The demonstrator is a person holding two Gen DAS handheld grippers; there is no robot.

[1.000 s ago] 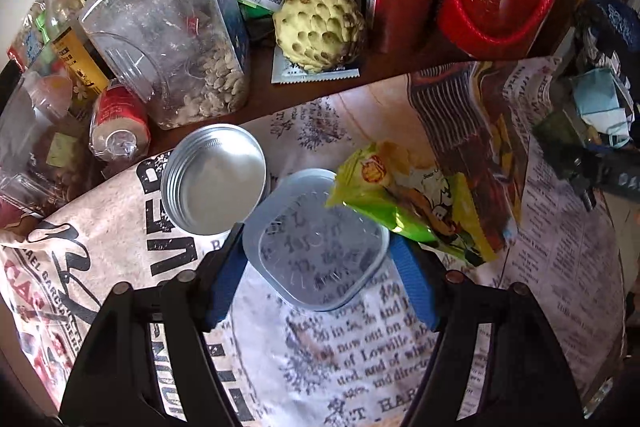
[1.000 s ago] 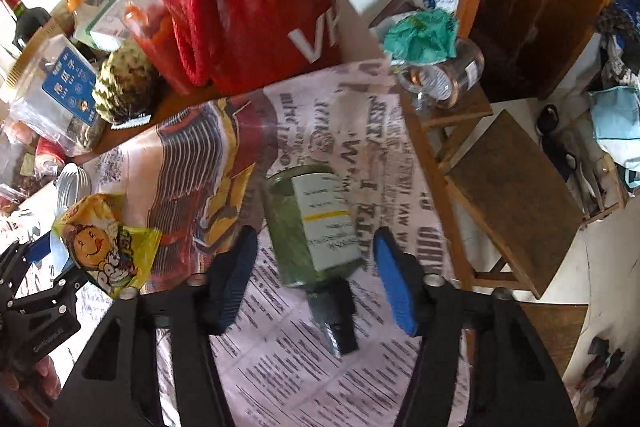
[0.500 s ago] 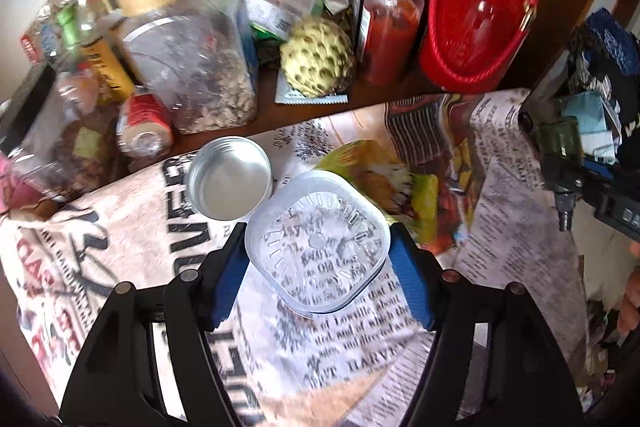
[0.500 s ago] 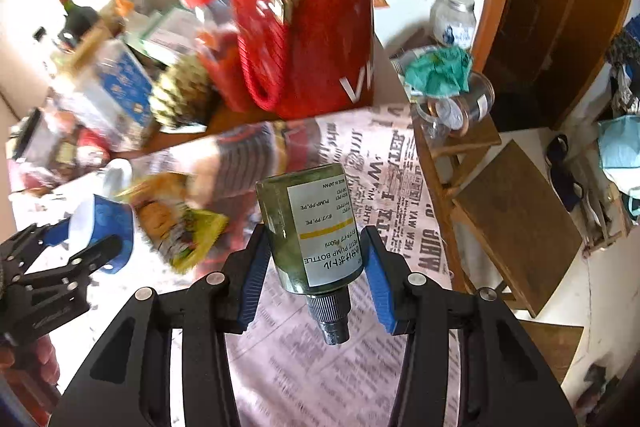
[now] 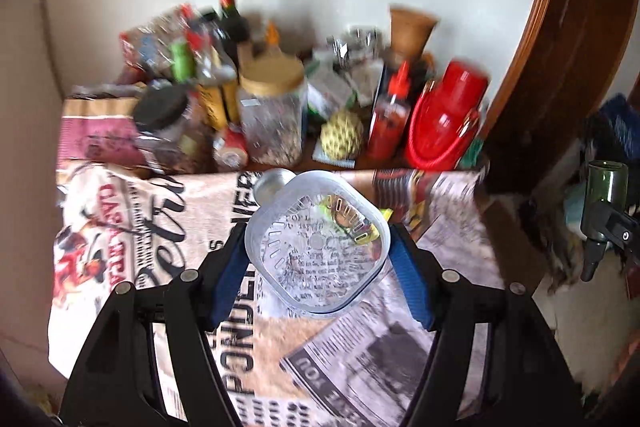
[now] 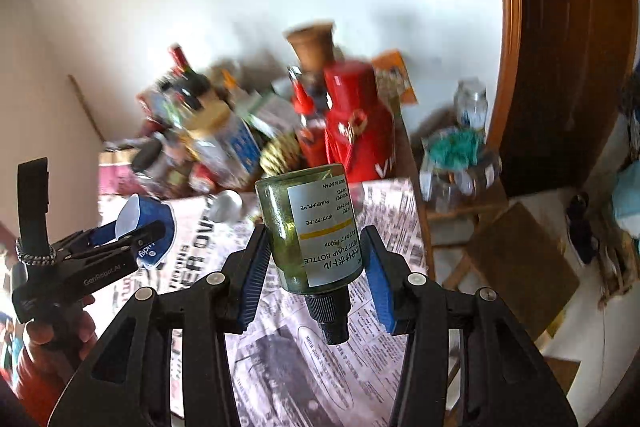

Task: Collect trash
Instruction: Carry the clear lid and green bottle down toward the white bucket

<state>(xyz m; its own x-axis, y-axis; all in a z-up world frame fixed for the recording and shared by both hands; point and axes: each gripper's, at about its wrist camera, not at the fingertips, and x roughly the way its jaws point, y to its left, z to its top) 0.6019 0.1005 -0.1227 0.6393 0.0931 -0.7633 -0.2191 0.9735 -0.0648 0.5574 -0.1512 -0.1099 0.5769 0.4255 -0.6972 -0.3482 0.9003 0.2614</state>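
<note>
Left gripper (image 5: pixel 318 251) clamped on clear square plastic cup (image 5: pixel 318 245); right gripper (image 6: pixel 316 267) clamped on green glass pump bottle (image 6: pixel 310 227). Keep both grips firm, level; carry slowly to bin.

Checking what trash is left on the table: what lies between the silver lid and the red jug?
In the left wrist view, a custard apple and a red sauce bottle stand between the silver lid and the red jug.

Two grippers: left (image 5: pixel 318 247), right (image 6: pixel 316 255). One clear cup (image 5: pixel 318 243), one green bottle (image 6: pixel 310 227), one metal lid (image 5: pixel 274 183), one red jug (image 5: pixel 444 119), one custard apple (image 5: pixel 342 135).
</note>
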